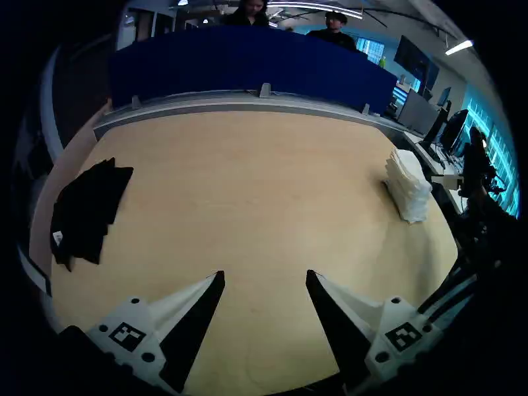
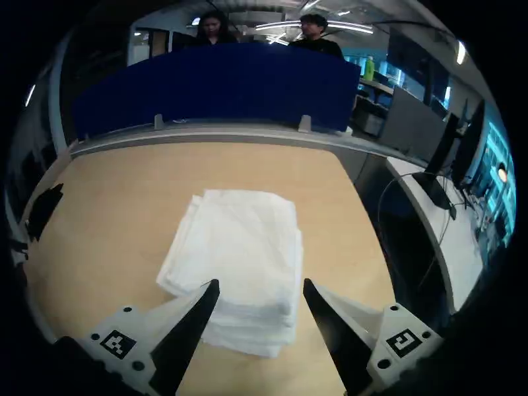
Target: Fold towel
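- Jaws of the left gripper (image 1: pixel 264 274) stand wide apart with nothing between them, over bare table near its front edge.
- Jaws of the right gripper (image 2: pixel 261 282) are likewise wide apart and grip nothing. Their tips sit over the near edge of the stack of white towels (image 2: pixel 237 264); contact with the cloth cannot be determined.
- Table (image 1: pixel 251 185): light wood top with a rounded right side, and the largest item present.
- Blue divider (image 1: pixel 251 66): stands upright along the far edge of the table, spanning most of its width.
- Stack of white towels: folded and piled in several layers, edges roughly aligned. In the left gripper view it lies at the table's far right edge, well apart from the left gripper.
- Black cloth (image 1: pixel 86 211): a loose, crumpled pile at the left edge of the table, well apart from the white stack. A small pale tag shows at its near corner.
- Monitor (image 2: pixel 455 155): dark screen on a neighbouring desk to the right, beyond the table.
- Two people (image 2: pixel 317 33): visible from the shoulders up behind the divider.
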`<action>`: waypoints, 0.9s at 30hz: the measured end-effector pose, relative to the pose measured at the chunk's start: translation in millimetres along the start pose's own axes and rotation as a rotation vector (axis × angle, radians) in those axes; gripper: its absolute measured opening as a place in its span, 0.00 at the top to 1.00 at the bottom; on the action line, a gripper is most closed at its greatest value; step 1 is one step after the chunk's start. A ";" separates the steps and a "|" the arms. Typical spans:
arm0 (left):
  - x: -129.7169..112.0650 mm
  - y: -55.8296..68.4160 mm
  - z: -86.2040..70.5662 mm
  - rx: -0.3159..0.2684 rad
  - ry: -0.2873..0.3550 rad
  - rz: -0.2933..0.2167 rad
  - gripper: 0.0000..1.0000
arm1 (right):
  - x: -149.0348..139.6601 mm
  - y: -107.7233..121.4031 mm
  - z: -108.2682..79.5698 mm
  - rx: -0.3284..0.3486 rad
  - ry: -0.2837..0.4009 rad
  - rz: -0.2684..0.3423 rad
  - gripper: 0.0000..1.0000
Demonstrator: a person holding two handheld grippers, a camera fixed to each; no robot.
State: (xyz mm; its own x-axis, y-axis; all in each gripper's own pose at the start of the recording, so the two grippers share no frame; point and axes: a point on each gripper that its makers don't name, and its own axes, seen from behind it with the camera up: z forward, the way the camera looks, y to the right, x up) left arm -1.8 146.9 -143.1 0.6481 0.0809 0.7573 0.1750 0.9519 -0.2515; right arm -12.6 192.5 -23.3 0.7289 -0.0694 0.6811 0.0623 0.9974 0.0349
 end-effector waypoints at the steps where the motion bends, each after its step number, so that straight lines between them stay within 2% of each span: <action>1: 0.0 -0.1 -0.6 0.001 0.001 -0.001 0.09 | 2.0 -3.5 1.7 0.006 0.003 -0.001 0.02; 11: -0.9 -3.9 -3.5 0.010 0.002 -0.008 0.09 | 4.6 -29.9 18.5 0.046 -0.001 -0.021 0.02; 20: -2.1 -5.7 -1.7 0.015 -0.003 -0.006 0.09 | -34.7 -34.1 35.5 0.050 -0.073 -0.021 0.01; 27: -1.6 -7.3 1.1 0.016 -0.008 -0.005 0.09 | -50.2 -34.0 40.7 0.059 -0.077 -0.015 0.01</action>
State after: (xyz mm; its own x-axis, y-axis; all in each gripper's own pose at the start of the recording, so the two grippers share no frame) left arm -4.9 140.2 -141.9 0.6416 0.0787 0.7630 0.1657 0.9570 -0.2380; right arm -79.1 162.8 -28.9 0.6733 -0.0854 0.7344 0.0313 0.9957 0.0871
